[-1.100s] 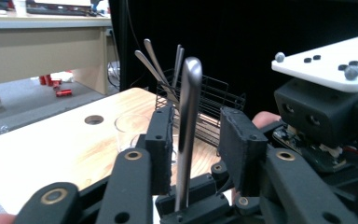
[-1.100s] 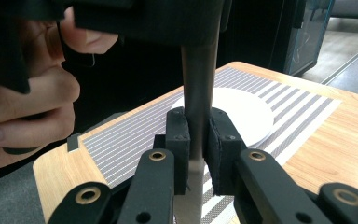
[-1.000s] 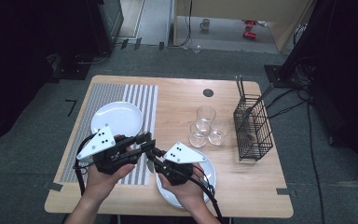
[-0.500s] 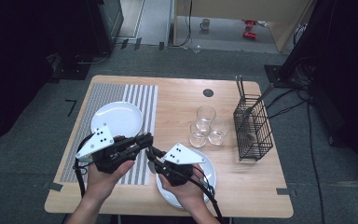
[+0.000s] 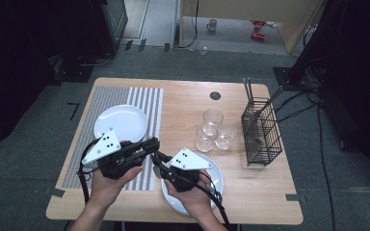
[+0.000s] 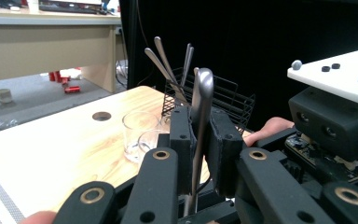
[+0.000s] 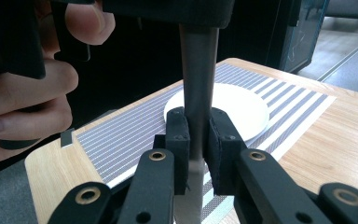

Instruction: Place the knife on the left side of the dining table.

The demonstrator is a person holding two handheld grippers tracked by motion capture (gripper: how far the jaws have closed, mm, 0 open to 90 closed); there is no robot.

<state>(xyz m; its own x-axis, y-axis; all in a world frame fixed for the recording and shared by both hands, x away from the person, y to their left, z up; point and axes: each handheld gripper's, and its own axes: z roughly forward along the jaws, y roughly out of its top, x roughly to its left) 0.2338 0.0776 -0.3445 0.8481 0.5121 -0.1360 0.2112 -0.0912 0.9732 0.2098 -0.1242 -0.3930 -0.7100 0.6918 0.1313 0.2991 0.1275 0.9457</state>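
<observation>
1. High view: both grippers meet low and centre-left. The left gripper and the right gripper hold one piece of cutlery between them, above the near edge of the table. It is too small and dark here to tell apart. Nearby: a plate under the right hand, another plate on the striped mat, glasses and a wire basket at right.
2. Left gripper view: the jaws have just been closing and now clamp the handle at mid-frame. Its rounded end sticks up.
3. Right gripper view: jaws pinched on the same metal utensil, which hangs upright at centre. The top is cut off under the other gripper, so knife or spoon is unclear.
4. Judgement: stiff, light, smooth steel, likely slippery. Grip the flat handle squarely.
</observation>
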